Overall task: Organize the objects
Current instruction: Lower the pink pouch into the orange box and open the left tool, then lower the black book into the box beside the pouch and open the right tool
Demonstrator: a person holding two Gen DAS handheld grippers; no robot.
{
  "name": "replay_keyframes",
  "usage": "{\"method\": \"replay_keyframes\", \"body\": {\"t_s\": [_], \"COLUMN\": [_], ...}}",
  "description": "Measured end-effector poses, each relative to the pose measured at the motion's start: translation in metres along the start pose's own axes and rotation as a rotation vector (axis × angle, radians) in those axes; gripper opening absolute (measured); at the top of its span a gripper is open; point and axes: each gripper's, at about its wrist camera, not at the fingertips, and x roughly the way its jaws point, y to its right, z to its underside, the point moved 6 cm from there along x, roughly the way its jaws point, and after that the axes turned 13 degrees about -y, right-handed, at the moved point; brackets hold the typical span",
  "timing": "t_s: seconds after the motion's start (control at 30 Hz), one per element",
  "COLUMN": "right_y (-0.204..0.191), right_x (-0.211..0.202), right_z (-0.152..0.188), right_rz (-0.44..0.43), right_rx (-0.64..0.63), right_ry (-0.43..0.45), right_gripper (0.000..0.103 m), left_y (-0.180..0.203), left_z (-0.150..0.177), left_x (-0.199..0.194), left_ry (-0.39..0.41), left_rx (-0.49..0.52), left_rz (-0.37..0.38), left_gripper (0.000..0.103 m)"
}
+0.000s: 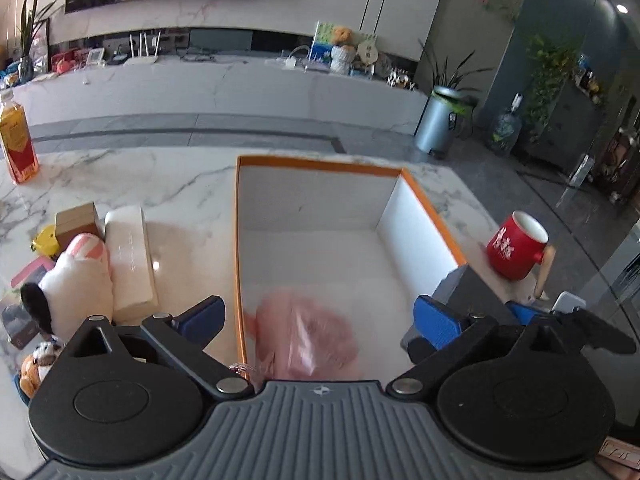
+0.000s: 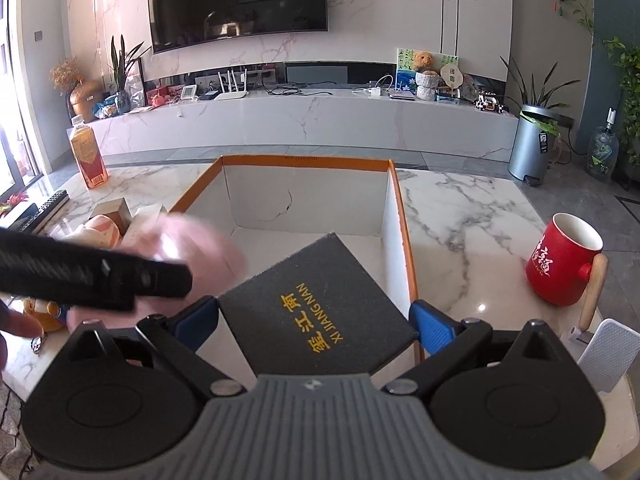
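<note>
An orange-rimmed white box (image 1: 320, 168) (image 2: 304, 162) stands open on the marble table. My left gripper (image 1: 320, 320) is open above its near left corner. A blurred pink soft thing (image 1: 308, 340) (image 2: 192, 240) is below it inside the box, free of the fingers. My right gripper (image 2: 316, 320) is shut on a dark grey box with gold lettering (image 2: 316, 304) and holds it over the box's near right part; this grey box shows at the right edge in the left wrist view (image 1: 468, 292).
A red mug (image 1: 516, 246) (image 2: 560, 264) stands right of the box. Left of it lie a long white box (image 1: 130, 260), a brown box (image 1: 76, 220), plush toys (image 1: 76, 280) and small items. A tea bottle (image 1: 16, 140) (image 2: 88, 156) stands far left.
</note>
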Motion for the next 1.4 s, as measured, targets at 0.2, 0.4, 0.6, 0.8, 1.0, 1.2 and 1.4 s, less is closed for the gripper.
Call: {"method": "replay_keyframes", "body": {"t_s": [0.2,0.4,0.6,0.8,1.0,1.2,1.4], "right_y": [-0.001,-0.024,-0.024,-0.023,-0.023,-0.03,-0.036], "right_x": [0.001,0.021,0.061,0.085,0.084,0.081,0.084], "right_z": [-0.004,-0.011,-0.015,-0.015,-0.016,-0.021,-0.024], "right_rz": [-0.021,0.035,-0.01,-0.177,-0.174,-0.234,-0.222], "right_rx": [-0.011,-0.221,-0.395,-0.435,-0.515,-0.637,-0.642], "right_ry": [-0.003,-0.091,-0.296,-0.427,-0.452,-0.439,-0.443], "right_gripper": [0.101,0.101,0.101,0.102,0.102,0.102,0.102], "left_y": [-0.02,-0.06,-0.071,-0.08,-0.091,-0.091,-0.099], "left_z": [-0.006,0.023,0.052,0.059,0.06,0.062,0.064], "left_x": [-0.014,-0.032,-0.034,-0.025,-0.027,-0.022,-0.01], "left_ry": [-0.006,0.005,0.016,-0.006,-0.006,-0.05,-0.109], "left_rx": [-0.045,-0.041,0.036,0.044,0.009,0.002,-0.027], "left_rz": [0.032,-0.133,-0.047,-0.025,-0.001,0.031,-0.085], "left_gripper": [0.103,0.103,0.103,0.103,0.103,0.103,0.103]}}
